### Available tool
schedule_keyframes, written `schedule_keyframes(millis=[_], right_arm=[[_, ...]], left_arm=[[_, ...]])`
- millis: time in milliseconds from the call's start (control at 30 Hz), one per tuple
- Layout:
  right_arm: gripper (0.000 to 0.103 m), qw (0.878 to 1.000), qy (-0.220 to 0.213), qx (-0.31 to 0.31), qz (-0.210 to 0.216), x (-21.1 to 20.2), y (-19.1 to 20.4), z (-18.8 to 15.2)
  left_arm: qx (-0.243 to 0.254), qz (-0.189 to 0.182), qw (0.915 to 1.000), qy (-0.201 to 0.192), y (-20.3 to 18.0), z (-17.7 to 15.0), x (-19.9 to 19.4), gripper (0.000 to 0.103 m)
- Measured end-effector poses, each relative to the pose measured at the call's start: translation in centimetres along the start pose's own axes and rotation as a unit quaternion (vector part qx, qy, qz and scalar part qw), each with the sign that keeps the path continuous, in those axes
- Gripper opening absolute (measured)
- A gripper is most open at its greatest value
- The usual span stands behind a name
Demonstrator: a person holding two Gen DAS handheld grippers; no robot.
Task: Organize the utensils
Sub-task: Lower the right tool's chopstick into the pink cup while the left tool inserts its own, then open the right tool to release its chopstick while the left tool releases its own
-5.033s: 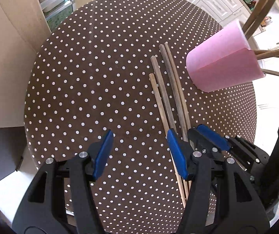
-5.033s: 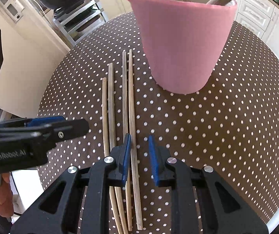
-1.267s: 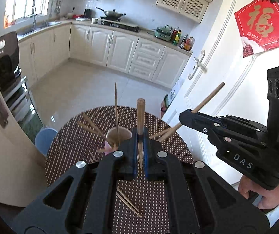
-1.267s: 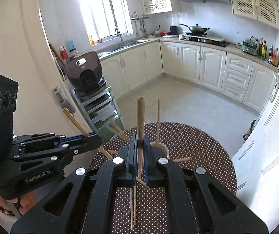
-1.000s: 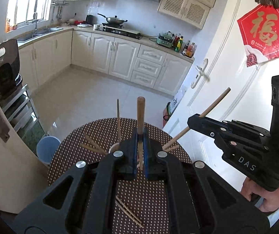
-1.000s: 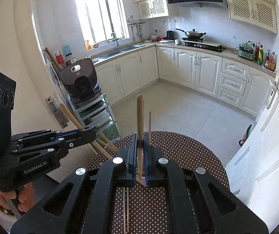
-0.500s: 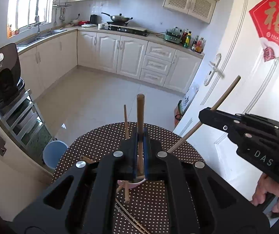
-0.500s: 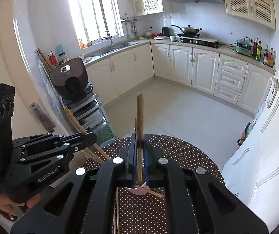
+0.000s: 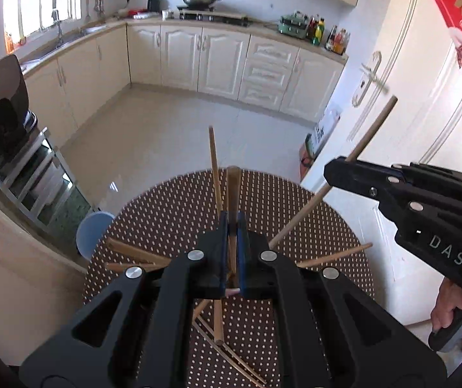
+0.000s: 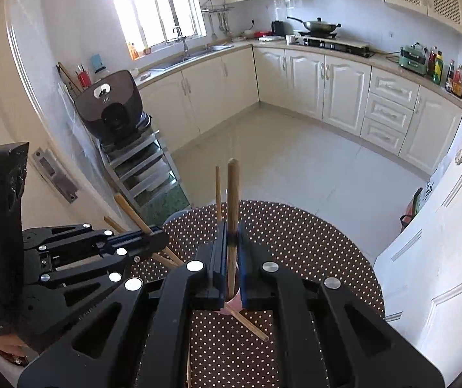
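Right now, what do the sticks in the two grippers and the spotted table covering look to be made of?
Stick in the left gripper: the chopstick looks like wood or bamboo, matte tan, with a rounded tip. Stick in the right gripper: the second chopstick has the same look. Table covering: brown with white dots, faint sheen; probably vinyl or oilcloth, though cloth is possible.

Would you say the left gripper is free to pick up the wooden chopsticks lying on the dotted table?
Probably not: the left gripper is shut on a wooden chopstick, so it must release that before taking the loose chopsticks on the table.
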State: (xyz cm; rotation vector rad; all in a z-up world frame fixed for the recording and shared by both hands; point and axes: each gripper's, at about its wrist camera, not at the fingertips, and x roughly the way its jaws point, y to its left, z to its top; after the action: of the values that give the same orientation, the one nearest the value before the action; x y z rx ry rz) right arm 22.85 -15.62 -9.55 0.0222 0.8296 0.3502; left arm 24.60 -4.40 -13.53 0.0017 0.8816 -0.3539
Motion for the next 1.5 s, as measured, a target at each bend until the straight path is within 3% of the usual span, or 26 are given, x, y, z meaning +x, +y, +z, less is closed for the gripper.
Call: schedule_keyframes(millis=[300, 600, 667, 733, 1500], right_arm=[[0.005, 0.999, 0.032, 0.004, 0.005, 1.7, 0.2, -0.8], [0.006, 0.999, 0.042, 0.012, 0.011, 2.4, 0.3, -1.1], [0.006, 0.999, 0.040, 0.015, 0.012, 2.2, 0.4, -1.0], [0.007, 0.999, 0.039, 0.019, 0.015, 2.0, 0.2, -1.1], [0.014, 0.999, -0.028, 0.031, 0.021, -5.9, 2.8, -3.0]], left_arm=[[-0.007, 0.000, 0.9989, 0.047, -0.1, -1.7, 2.0, 0.006], [-0.034, -0.001, 0.9983, 0.048, 1.0, -1.8, 1.3, 0.007], [-0.036, -0.002, 0.9983, 0.045, 1.2, -1.8, 1.0, 0.015], [-0.042, 0.003, 0.9985, 0.035, 1.2, -2.0, 0.4, 0.054], [-0.054, 0.021, 0.9972, -0.047, 1.1, -4.3, -7.9, 0.064]])
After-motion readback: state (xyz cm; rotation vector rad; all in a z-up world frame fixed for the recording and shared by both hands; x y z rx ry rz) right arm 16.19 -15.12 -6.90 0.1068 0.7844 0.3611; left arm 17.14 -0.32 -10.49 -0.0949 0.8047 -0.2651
